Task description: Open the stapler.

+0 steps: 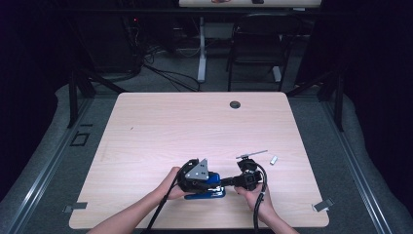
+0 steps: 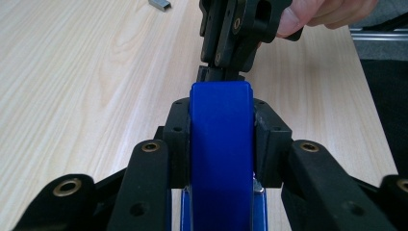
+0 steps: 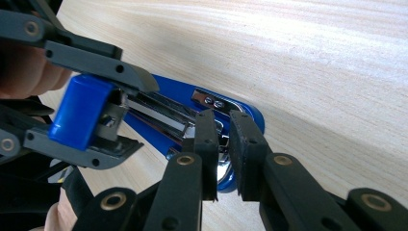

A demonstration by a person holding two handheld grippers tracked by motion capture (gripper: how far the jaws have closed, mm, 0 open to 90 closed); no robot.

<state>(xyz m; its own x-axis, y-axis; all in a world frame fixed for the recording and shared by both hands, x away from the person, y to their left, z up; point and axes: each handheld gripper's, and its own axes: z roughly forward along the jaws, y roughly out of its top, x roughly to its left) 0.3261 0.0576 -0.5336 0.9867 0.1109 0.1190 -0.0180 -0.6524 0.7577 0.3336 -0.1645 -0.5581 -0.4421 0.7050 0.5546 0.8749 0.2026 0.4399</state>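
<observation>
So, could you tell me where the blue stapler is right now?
In the high view the blue stapler lies at the table's near edge, clamped in the left gripper, with the right gripper at its right end.

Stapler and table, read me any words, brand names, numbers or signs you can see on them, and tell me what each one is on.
No readable text anywhere.
Blue stapler: plain blue plastic and bare metal, no brand or number visible.
Left gripper and right gripper: black jaws with brass rivets, no markings.
Staple strip and table: no print visible.
</observation>
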